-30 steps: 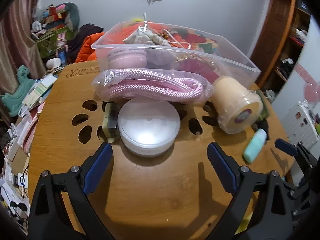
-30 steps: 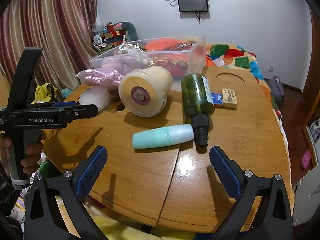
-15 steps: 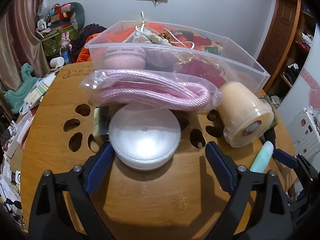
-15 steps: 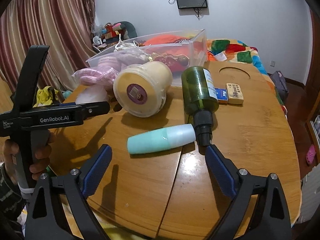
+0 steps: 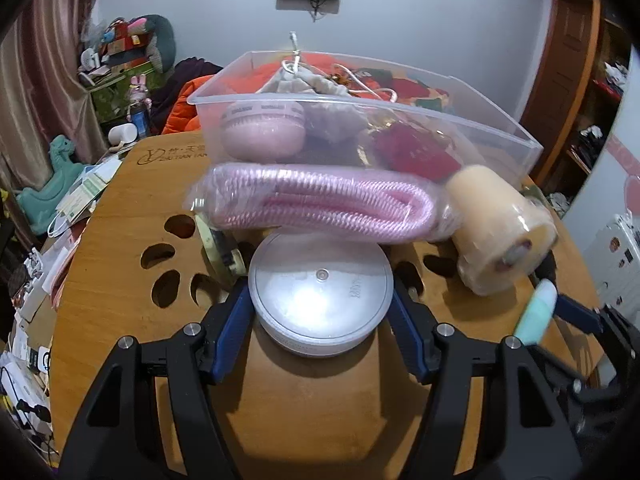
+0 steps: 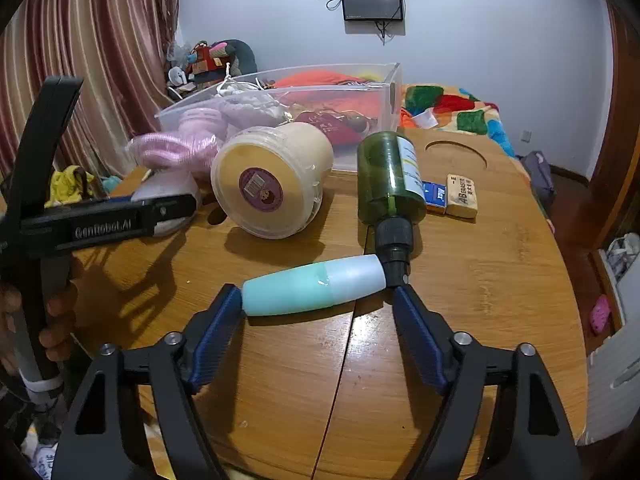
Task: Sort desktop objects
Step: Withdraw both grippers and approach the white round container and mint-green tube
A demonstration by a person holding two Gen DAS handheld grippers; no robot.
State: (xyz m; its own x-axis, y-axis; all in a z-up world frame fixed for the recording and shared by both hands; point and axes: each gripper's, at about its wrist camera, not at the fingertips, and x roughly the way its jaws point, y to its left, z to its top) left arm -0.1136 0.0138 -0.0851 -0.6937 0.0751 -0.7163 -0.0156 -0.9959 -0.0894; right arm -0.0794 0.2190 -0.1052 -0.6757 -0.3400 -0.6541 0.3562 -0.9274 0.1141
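Note:
A round white lidded container (image 5: 320, 300) sits on the wooden table (image 5: 120, 264); my left gripper (image 5: 320, 304) has its blue pads against both sides of it. A teal and white bottle (image 6: 316, 288) lies on its side; my right gripper (image 6: 318, 300) has its pads at both ends of it, touching. The bottle also shows in the left wrist view (image 5: 536, 312). A clear plastic bin (image 5: 360, 132) with several items stands behind. A bagged pink rope (image 5: 320, 204) and a cream tub (image 5: 500, 236) lie in front of it.
A dark green bottle (image 6: 392, 184) lies on its side beside the teal bottle. A blue box (image 6: 434, 194) and an eraser (image 6: 462, 196) lie behind it. A small tape roll (image 5: 220, 252) stands left of the white container. Paw-shaped holes (image 5: 168, 256) cut the tabletop.
Both grippers moved forward and closed in: the left around the white container, the right around the teal bottle.

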